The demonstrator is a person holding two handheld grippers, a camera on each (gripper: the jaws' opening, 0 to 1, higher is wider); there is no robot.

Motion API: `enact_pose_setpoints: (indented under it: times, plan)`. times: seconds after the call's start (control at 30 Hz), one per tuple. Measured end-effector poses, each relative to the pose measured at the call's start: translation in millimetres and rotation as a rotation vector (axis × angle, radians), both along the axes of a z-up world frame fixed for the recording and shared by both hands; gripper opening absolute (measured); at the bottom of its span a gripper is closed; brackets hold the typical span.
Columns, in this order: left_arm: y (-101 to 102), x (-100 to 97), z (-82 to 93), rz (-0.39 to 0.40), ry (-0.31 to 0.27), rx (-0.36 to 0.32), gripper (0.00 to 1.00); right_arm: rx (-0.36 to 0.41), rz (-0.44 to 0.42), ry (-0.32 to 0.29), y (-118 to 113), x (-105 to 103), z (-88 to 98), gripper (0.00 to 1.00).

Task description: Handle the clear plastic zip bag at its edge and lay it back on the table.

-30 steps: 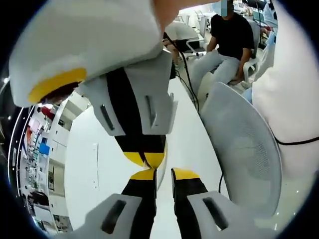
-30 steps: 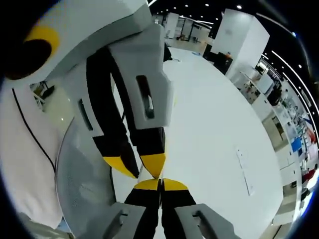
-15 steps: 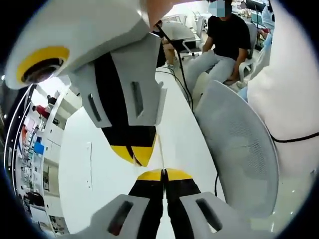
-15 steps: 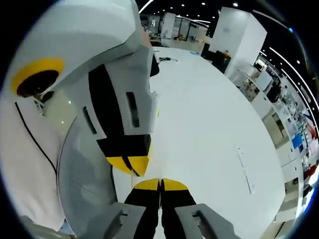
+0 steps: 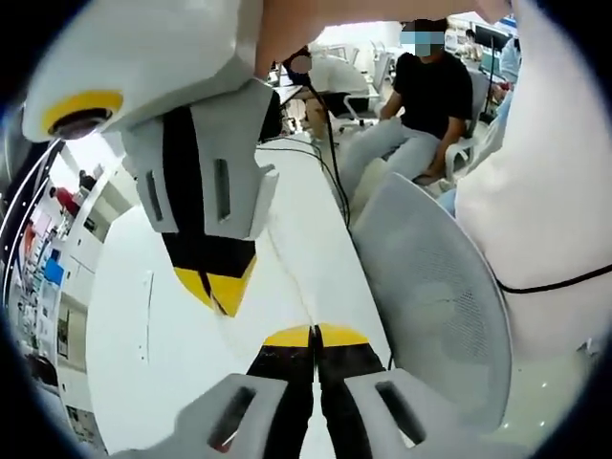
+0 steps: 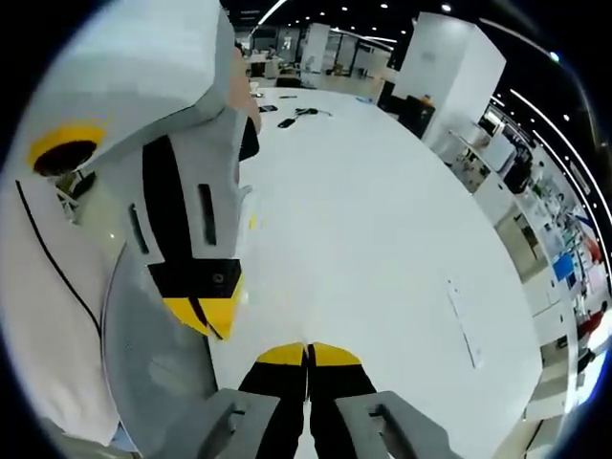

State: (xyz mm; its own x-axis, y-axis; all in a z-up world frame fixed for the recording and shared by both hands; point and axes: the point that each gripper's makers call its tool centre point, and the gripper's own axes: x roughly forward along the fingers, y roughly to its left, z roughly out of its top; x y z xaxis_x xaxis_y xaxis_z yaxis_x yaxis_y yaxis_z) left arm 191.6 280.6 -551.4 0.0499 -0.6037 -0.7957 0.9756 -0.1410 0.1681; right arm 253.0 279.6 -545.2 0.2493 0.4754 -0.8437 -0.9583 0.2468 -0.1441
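Observation:
The clear plastic zip bag (image 5: 293,283) is almost invisible; in the left gripper view its thin edge runs as a faint line from my left gripper (image 5: 314,332) up toward the right gripper (image 5: 213,293). Both yellow-tipped pairs of jaws are pressed together, apparently on the bag's edge. They hang above the white table (image 5: 115,325). In the right gripper view my right gripper (image 6: 308,350) is shut at the bottom. The left gripper (image 6: 207,321) hangs to its left, also shut. There the film between them is too clear to make out.
A grey mesh chair (image 5: 435,296) stands at the table's edge, beside a person in white clothes (image 5: 559,172). Another person in a black shirt (image 5: 432,81) sits farther back. Cables (image 6: 298,113) lie at the table's far end, and a thin strip (image 6: 463,323) lies at the right.
The left gripper, open a second ago, has shut. Since then the two grippers have drawn apart, with the other gripper sliding leftward in both views.

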Motion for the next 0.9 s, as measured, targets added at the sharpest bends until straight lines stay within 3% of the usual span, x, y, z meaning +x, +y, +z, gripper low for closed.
enact_pose_setpoints:
  times: [0.4,0.9]
  plan:
    - [-8.0,-22.3,-8.2,-0.006,-0.002,-0.016,0.0,0.009,-0.024,-0.052,-1.3,8.9,4.2,0.0]
    - [-9.8,-25.6,-20.4,0.01,-0.08,-0.032,0.0,0.016,-0.016,-0.111,2.4,19.8,7.7,0.0]
